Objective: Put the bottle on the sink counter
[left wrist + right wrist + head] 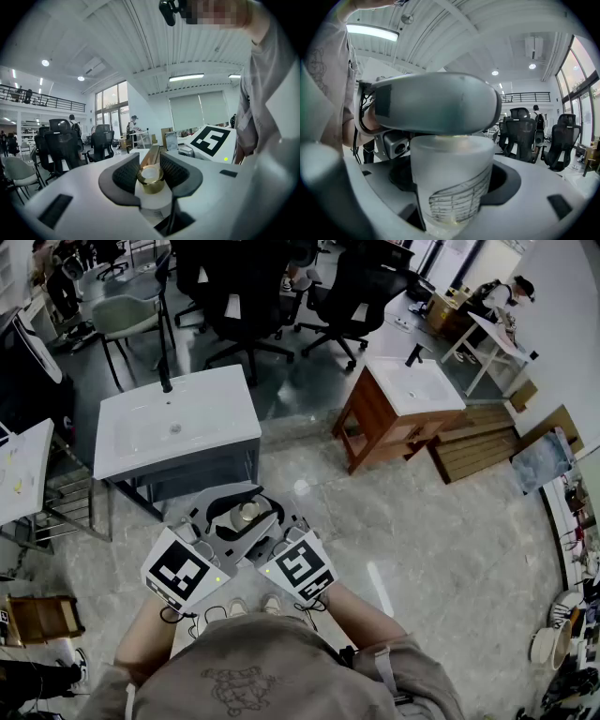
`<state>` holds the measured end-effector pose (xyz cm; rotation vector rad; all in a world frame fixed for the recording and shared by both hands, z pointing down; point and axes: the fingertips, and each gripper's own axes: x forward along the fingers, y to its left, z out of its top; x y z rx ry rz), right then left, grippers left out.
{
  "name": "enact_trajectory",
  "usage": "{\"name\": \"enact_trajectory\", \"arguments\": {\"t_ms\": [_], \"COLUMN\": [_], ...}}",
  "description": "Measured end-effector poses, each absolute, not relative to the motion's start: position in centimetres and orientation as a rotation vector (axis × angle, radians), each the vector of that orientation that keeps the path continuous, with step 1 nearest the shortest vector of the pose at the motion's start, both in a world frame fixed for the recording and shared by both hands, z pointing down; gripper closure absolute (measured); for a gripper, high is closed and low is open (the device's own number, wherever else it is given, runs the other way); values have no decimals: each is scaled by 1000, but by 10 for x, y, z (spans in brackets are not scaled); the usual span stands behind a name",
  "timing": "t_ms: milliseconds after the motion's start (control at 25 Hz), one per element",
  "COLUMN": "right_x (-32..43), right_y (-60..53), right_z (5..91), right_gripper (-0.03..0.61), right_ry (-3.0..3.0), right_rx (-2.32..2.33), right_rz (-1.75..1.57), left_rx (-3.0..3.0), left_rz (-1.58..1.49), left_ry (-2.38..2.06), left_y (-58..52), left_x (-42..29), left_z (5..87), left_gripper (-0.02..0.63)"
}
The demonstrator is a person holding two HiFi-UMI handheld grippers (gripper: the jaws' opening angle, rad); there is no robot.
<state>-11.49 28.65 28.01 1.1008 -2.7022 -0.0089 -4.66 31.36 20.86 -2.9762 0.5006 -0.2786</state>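
Note:
A frosted bottle point(248, 514) with a gold cap hangs in front of my body, above the floor. My left gripper point(234, 521) is shut on its cap and neck; in the left gripper view the dark pads hug the gold cap point(150, 177). My right gripper point(267, 532) is shut on the wide body from the other side. In the right gripper view the frosted bottle point(452, 183) fills the gap between the jaws, with the left gripper's grey housing point(436, 103) right over it. The white sink counter point(220, 404) with a black tap point(165, 381) stands ahead to the left.
A second basin on a wooden cabinet point(375, 427) stands ahead to the right, with stacked wooden planks point(478, 442) beyond it. Black office chairs point(244, 306) line the back. A white table point(23, 470) and a metal rack are at the left. Pale stone floor lies between me and the sink.

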Motion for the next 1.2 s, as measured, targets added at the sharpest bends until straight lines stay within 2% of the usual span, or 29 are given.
{"name": "enact_trajectory", "arguments": {"t_ms": [680,1200], "right_x": [-97,-58], "right_y": [289,289], "right_z": [287,305], "right_gripper": [247,247], "right_ry": [-2700,-2729], "right_rx": [1123,1090], "right_rz": [25,31], "left_rx": [-2973,-2983], "left_rz": [-286,-334], "left_ry": [455,519], "left_y": [316,314], "left_x": [-28,13], "left_z": [216,235], "left_gripper": [472,472]}}
